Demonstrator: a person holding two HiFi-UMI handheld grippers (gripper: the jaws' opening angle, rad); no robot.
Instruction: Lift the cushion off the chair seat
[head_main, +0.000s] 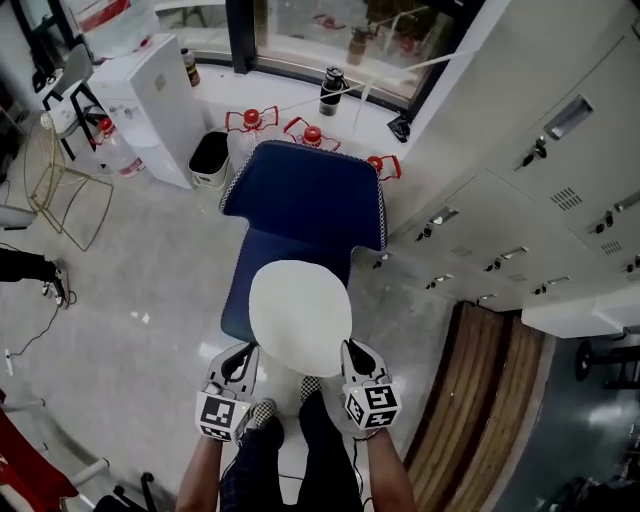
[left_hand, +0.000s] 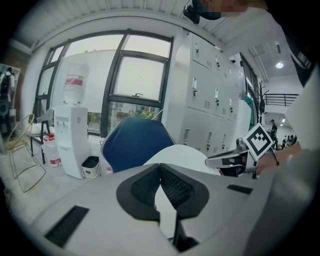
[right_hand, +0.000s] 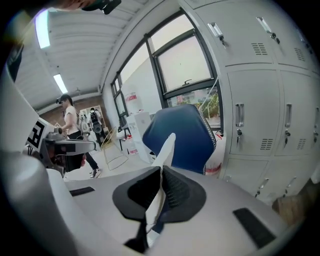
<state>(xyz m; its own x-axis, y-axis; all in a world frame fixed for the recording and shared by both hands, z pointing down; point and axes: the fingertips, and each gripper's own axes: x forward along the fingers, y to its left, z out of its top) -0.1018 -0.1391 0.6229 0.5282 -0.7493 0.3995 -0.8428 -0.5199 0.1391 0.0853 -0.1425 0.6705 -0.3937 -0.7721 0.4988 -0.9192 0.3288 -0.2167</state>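
Observation:
A white round cushion (head_main: 300, 315) hangs above the front of the blue chair's seat (head_main: 238, 295), clear of it. My left gripper (head_main: 243, 357) is shut on the cushion's near-left edge and my right gripper (head_main: 352, 353) is shut on its near-right edge. In the left gripper view the jaws (left_hand: 160, 168) pinch the white cushion (left_hand: 186, 154), with the blue backrest (left_hand: 132, 142) behind. In the right gripper view the cushion (right_hand: 165, 149) stands edge-on between the shut jaws (right_hand: 161, 171), in front of the chair (right_hand: 182, 135).
A white water dispenser (head_main: 160, 100), a small bin (head_main: 208, 158) and red-capped water jugs (head_main: 251, 122) stand behind the chair. Grey lockers (head_main: 540, 180) line the right side. A wire stand (head_main: 62, 195) is at the left. My legs (head_main: 290, 450) are below the cushion.

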